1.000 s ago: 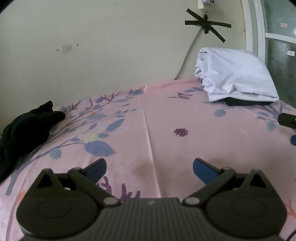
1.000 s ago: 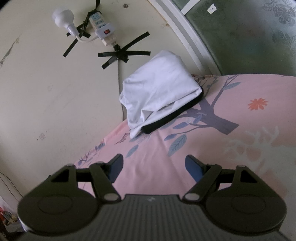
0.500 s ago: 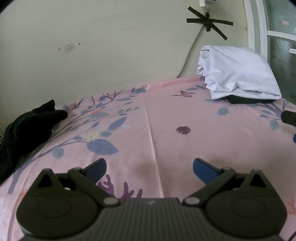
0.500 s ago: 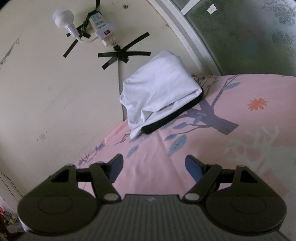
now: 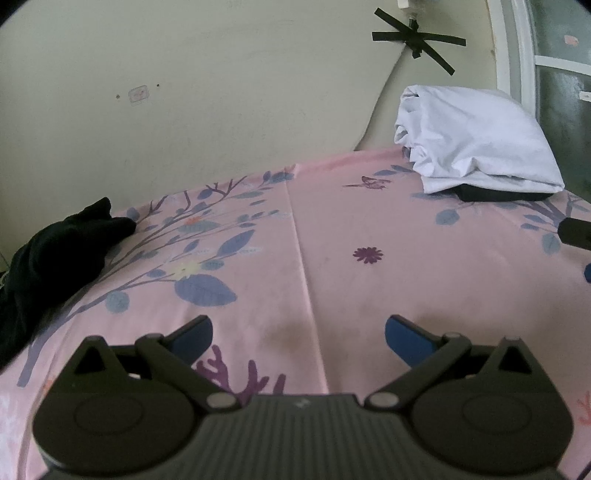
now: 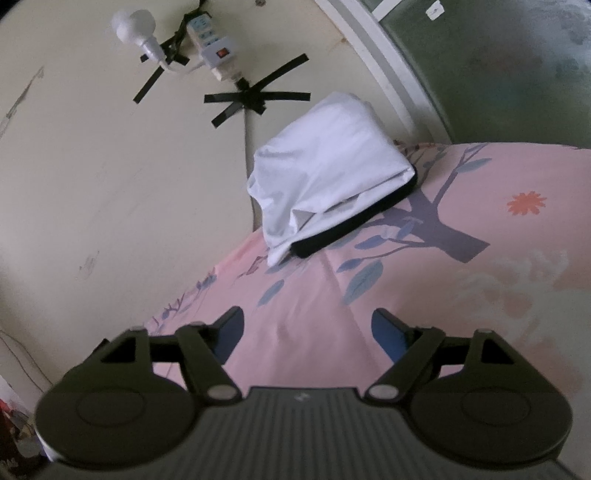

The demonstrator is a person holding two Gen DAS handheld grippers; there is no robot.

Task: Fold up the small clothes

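A crumpled black garment [image 5: 51, 258] lies at the left edge of the pink floral sheet [image 5: 332, 229]. A folded white garment [image 5: 476, 144] rests on a folded black one [image 5: 502, 195] at the far right by the wall; the stack also shows in the right wrist view [image 6: 332, 173]. My left gripper [image 5: 298, 334] is open and empty, low over the sheet. My right gripper [image 6: 308, 332] is open and empty over the sheet, short of the stack. Its tip [image 5: 574, 236] shows at the right edge of the left wrist view.
A cream wall [image 5: 221, 92] runs behind the bed. A power strip [image 6: 212, 55] with a bulb [image 6: 135, 31] is taped to it with black tape [image 6: 255, 99]; a cable hangs down. A frosted window [image 6: 498, 66] stands at the right.
The left gripper's view has shifted slightly, so the white stack sits a little higher and further right. The right gripper has barely moved. Both stay open.
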